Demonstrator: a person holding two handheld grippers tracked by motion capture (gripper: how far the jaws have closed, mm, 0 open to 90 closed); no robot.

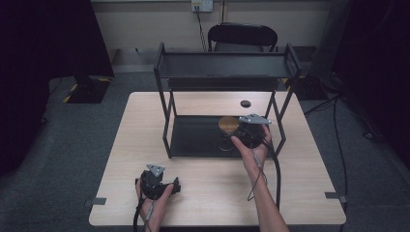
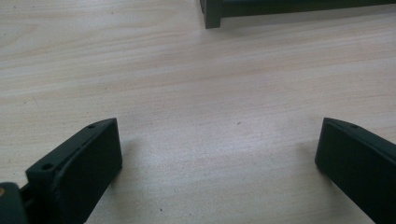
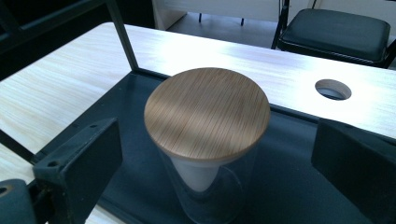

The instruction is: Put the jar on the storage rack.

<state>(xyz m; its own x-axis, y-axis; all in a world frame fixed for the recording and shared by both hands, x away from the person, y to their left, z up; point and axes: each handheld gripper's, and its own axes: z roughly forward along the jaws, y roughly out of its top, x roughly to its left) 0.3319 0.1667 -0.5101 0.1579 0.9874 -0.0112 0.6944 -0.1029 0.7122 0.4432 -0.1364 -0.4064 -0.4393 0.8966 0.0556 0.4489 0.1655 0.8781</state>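
Right hand-held gripper (image 3: 217,154) wide around the jar (image 3: 208,140) — close below the lid (image 3: 207,112) (glass slips), squarely.

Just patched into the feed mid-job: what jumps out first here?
The clear glass jar with its round bamboo lid stands on the lower tray of the black two-tier rack, with the right gripper open around it, jaws apart on either side. The left gripper hangs open over bare table near the front edge.
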